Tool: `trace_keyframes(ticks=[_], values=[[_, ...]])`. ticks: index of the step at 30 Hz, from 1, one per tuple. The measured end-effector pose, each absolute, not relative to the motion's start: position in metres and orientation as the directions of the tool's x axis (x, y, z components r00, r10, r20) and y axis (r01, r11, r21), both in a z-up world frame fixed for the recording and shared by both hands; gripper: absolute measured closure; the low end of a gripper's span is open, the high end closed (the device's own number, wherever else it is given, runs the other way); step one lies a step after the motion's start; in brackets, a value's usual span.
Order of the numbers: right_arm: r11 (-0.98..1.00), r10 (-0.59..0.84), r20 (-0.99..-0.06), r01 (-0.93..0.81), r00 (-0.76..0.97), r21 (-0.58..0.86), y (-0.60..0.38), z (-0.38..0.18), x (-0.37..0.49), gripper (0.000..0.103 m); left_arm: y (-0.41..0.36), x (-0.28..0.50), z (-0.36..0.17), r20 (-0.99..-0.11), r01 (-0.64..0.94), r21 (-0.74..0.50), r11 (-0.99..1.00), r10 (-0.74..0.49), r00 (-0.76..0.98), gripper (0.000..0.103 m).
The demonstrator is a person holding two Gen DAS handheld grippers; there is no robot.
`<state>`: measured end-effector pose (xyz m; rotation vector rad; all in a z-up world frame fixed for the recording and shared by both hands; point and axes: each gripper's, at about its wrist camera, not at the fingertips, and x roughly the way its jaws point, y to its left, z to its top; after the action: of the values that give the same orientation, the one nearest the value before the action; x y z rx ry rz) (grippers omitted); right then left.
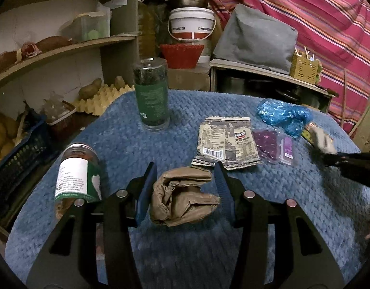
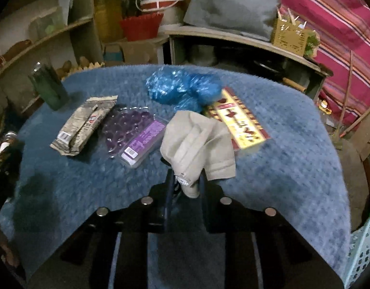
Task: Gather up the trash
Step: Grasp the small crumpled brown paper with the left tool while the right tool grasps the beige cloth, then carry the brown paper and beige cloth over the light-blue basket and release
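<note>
A crumpled brown paper bag (image 1: 182,197) sits between the blue pads of my left gripper (image 1: 185,168), which is shut on it just above the blue blanket (image 1: 112,132). My right gripper (image 2: 186,178) is shut on a folded beige cloth-like piece (image 2: 197,142); the left wrist view shows that gripper (image 1: 329,155) at the right edge. Lying on the blanket are a printed snack wrapper (image 1: 227,142) (image 2: 84,125), a purple blister tray (image 1: 274,147) (image 2: 134,132), a crumpled blue plastic bag (image 1: 283,115) (image 2: 185,89) and a yellow-and-red box (image 2: 238,120).
A tall green-labelled jar (image 1: 152,96) stands at the back of the blanket and another jar (image 1: 76,175) stands close to my left gripper. Shelves with an egg tray (image 1: 98,98) rise at left. A low wooden shelf (image 2: 233,38) stands behind. A pale perforated basket (image 2: 363,245) is at lower right.
</note>
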<state>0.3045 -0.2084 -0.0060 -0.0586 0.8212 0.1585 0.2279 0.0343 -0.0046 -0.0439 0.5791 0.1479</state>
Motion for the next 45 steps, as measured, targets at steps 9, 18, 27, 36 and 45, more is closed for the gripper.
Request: trace_keyframes(ticks=[9, 18, 27, 36, 45], values=[[0.991, 0.101, -0.693, -0.133, 0.714, 0.008, -0.256, 0.024, 0.261, 0.082, 0.014, 0.203, 0.013, -0.542, -0.117, -0.02, 0.993, 0.087, 0.836, 0.055], [0.991, 0.096, -0.684, -0.137, 0.723, -0.006, -0.287, 0.026, 0.219, 0.082, -0.002, 0.184, 0.016, -0.558, -0.099, -0.025, 0.995, 0.068, 0.827, 0.055], [0.988, 0.106, -0.687, -0.154, 0.719, -0.008, -0.305, 0.025, 0.189, 0.082, -0.017, 0.169, 0.024, -0.557, -0.085, -0.043, 0.995, 0.047, 0.829, 0.055], [0.987, 0.109, -0.675, -0.158, 0.729, -0.011, -0.322, 0.031, 0.165, 0.082, -0.042, 0.164, 0.033, -0.55, -0.048, -0.076, 0.996, -0.002, 0.835, 0.055], [0.99, 0.081, -0.655, -0.134, 0.751, -0.032, -0.351, 0.038, 0.149, 0.082, -0.084, 0.166, 0.047, -0.548, 0.025, -0.096, 0.995, -0.074, 0.833, 0.055]])
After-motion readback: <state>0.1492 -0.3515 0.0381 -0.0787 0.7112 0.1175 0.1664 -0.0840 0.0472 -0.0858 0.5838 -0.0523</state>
